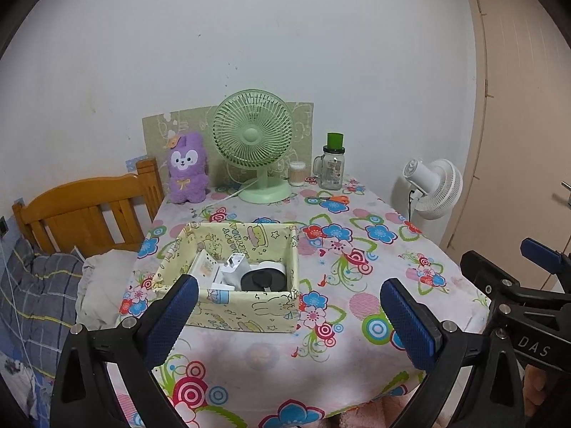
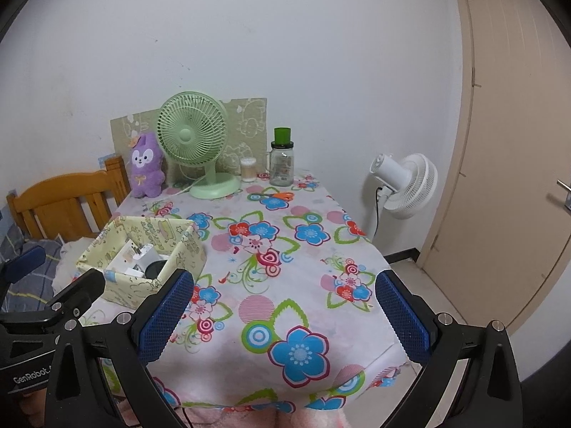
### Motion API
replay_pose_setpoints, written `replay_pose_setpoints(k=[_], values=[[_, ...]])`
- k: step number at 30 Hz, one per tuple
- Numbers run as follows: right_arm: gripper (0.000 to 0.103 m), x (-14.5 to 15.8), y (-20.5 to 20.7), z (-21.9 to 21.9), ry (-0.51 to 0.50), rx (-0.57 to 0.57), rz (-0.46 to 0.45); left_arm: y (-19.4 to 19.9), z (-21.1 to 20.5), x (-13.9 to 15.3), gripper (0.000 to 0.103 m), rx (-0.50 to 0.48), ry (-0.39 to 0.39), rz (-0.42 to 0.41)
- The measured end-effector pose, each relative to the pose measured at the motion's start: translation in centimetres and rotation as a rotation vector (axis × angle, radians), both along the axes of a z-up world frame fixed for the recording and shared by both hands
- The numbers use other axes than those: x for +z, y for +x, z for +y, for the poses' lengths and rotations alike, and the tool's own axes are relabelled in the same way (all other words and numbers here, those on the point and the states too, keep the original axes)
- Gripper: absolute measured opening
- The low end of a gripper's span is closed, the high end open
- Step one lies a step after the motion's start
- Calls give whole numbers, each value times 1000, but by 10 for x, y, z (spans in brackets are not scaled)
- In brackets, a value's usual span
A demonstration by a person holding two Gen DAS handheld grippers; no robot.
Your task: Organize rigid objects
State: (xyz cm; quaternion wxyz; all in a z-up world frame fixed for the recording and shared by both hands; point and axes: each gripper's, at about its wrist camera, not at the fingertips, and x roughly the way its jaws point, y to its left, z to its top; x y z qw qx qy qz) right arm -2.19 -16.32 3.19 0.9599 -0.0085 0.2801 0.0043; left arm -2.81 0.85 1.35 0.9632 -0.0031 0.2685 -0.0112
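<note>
A bed with a checked blue-grey blanket (image 1: 32, 285) and a wooden headboard (image 1: 85, 210) is seen at far left, beside the tabletop (image 1: 357, 356), which is covered by a floral cloth. The left hand-held gripper (image 1: 289, 306) is held wide open above the near edge, nothing between its blue pads (image 1: 171, 314). A yellow cartoon-print box (image 1: 246, 310) is placed on the left half of the tabletop, just beyond the left pad. Inside it, a white card box (image 1: 205, 267), a white charger plug (image 1: 233, 264) and a round white device with a dark face (image 1: 266, 276) are packed together, touching. At the back edge a purple plush toy (image 1: 187, 169), a green desk fan (image 1: 255, 142), a cotton swab jar (image 1: 297, 173) and a glass mug jar with green lid (image 1: 332, 164) are lined up against the wall. Orange-handled scissors (image 1: 330, 198) are laid flat in front of the jar. The right hand-held gripper (image 2: 285, 310) is also held wide open and empty, over bare cloth right of the box. A white standing fan (image 2: 403, 185) is seen on the floor beyond the right edge, and a beige door (image 2: 517, 142) at far right.
</note>
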Motion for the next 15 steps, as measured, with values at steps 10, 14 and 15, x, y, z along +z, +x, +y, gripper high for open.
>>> replay_pose_setpoints(k=[10, 14, 15], values=[[103, -2, 4, 0, 9, -2, -4, 2, 1, 0, 103, 1, 4, -2], [103, -4, 5, -1, 12, -2, -2, 2, 2, 0, 103, 3, 10, -6], [103, -4, 5, -1, 12, -2, -1, 3, 2, 0, 103, 3, 9, -6]])
